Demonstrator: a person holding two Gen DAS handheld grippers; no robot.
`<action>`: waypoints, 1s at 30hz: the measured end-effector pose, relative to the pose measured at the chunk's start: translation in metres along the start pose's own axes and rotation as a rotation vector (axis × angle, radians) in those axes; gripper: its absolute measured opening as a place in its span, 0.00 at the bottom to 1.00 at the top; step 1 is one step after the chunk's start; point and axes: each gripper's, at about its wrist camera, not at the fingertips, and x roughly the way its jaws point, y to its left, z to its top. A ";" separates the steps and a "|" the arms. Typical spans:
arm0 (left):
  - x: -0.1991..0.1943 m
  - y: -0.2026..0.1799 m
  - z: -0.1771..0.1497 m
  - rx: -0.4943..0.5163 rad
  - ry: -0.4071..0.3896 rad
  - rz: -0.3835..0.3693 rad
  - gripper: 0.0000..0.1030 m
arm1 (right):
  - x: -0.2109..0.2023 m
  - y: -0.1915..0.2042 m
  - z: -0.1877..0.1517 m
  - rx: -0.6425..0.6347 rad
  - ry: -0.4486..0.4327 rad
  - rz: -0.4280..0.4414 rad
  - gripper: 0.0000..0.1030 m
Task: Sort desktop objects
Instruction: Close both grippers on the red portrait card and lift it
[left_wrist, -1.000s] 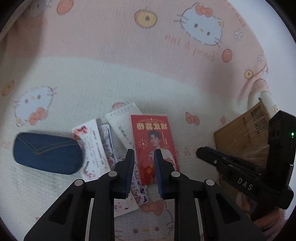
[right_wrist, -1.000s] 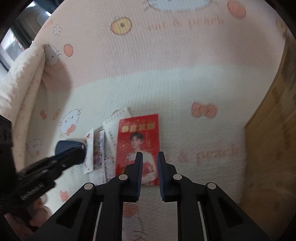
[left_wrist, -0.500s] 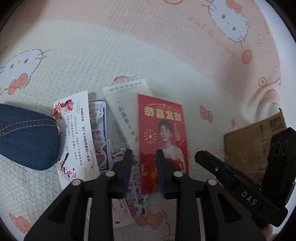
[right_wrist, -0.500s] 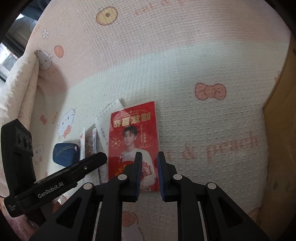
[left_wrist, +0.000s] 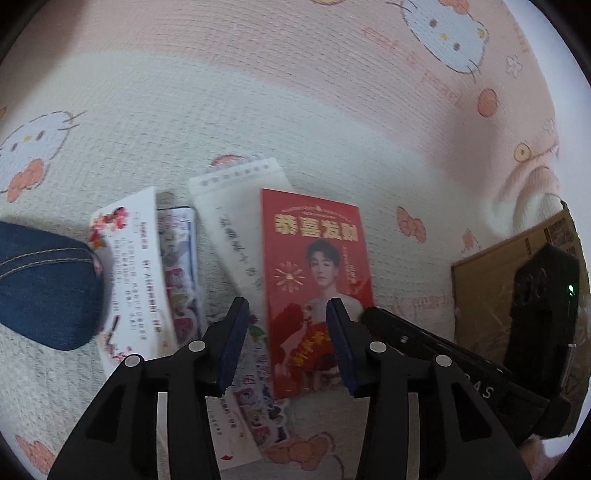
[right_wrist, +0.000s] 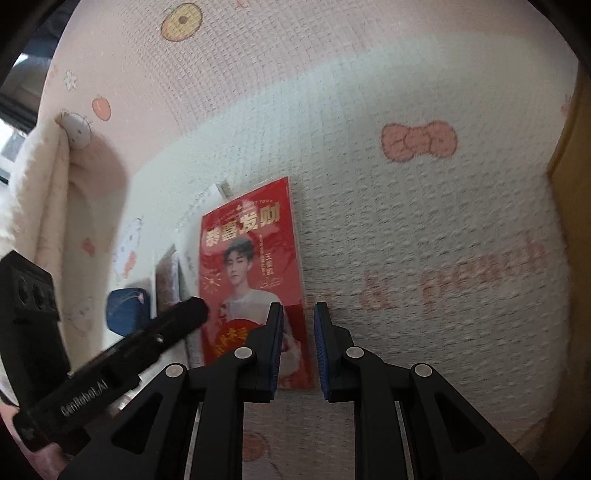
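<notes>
left gripper (left_wrist: 286, 334) has just been opening, jaws astride the red card (left_wrist: 316, 280); right gripper (right_wrist: 298, 341) is closed, empty, at the card's right edge.

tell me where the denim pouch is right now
The denim pouch lies at the far left of the left wrist view on the blanket, its right end touching or slightly over the white floral card.
</notes>
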 end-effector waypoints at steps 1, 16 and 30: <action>0.001 -0.002 0.000 0.007 -0.003 0.003 0.46 | 0.001 0.000 0.000 0.002 -0.002 0.005 0.13; 0.012 -0.008 0.023 0.036 0.017 -0.002 0.46 | 0.008 0.013 0.003 -0.098 -0.032 -0.033 0.13; -0.013 0.006 0.014 -0.098 -0.026 -0.044 0.11 | -0.017 0.017 0.002 -0.091 -0.100 0.006 0.16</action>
